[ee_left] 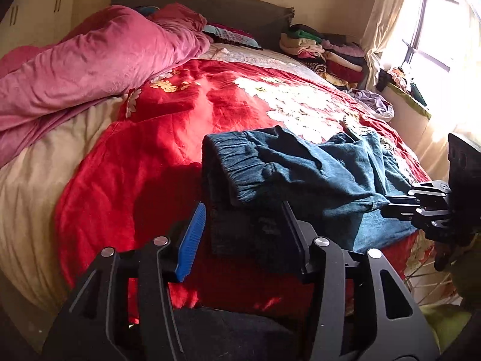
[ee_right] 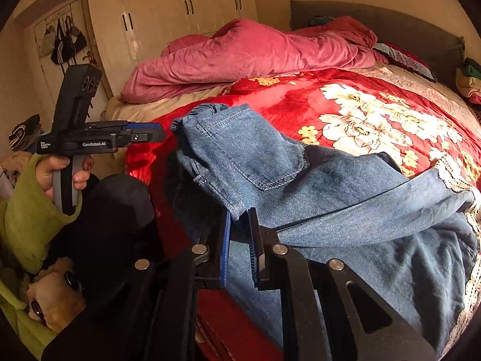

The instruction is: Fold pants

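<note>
Red floral blanket (ee_left: 168, 138) on the bed, soft floppy denim pants (ee_right: 345, 210) draped over; right jaws clamped on a hem, left jaws apart, empty. Waistband's the sturdier grab.

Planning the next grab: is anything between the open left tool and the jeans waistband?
Nothing visible. The left tool stands open just short of the jeans waistband, only red blanket beneath. The right tool grips a denim edge.
</note>
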The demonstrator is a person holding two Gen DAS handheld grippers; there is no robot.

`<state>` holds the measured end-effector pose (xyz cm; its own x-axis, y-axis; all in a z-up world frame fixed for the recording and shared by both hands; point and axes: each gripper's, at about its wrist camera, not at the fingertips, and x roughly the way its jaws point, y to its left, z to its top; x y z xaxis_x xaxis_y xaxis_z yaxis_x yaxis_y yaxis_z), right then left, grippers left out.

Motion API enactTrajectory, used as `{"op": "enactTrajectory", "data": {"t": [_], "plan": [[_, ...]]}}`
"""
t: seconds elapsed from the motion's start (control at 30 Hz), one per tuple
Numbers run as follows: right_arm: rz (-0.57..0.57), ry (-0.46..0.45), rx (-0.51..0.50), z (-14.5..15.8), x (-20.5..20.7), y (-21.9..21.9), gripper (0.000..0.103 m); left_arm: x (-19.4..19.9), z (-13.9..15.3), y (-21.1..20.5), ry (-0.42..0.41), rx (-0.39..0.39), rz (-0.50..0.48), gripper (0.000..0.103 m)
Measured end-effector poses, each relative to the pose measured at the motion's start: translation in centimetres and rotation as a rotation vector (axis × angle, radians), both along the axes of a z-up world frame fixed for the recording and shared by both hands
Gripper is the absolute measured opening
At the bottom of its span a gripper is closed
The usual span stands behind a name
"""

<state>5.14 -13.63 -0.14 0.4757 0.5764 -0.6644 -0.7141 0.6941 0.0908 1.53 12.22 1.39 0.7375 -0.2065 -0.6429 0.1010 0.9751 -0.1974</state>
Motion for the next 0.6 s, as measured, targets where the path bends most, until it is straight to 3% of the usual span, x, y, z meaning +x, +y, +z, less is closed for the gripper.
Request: {"op": "enactTrajectory", "data": {"t": [0.17,0.3,0.33,0.37,0.5,0.6], "plan": [[-0.006,-0.008,-0.002,-0.3,0.1,0.2,0.011,1.5,-0.4,-0.3,0.027,-0.006,-0.015,0.059],[-0.003,-0.013,0.004,-0.1,0.3,0.2,0.011,3.3,-1.1,-0.5,0.058,-0.061,-0.066,0.06],[-0.003,-0.014,0.006,-0.1,0.3,0.2,0.011,3.8,-1.2,-0.5,0.061,-0.088,-0.07,0.051],[-0.004,-0.015,0.006,-0.1,0.2,0.3,0.011,4.2,-1.3,-0.4,0.067,-0.11,-0.071,0.032],[-0.008,-0.022,-0.001,-0.2,0.1,0.5,0.011,4.1,-0.8,-0.2,0.049,-0.148,-0.085,0.024],[0.001,-0.026,-0.009,0.2,-0.4,0.8,0.011,2.1,0.5,-0.1,0.016,-0.114,-0.078,0.024]]}}
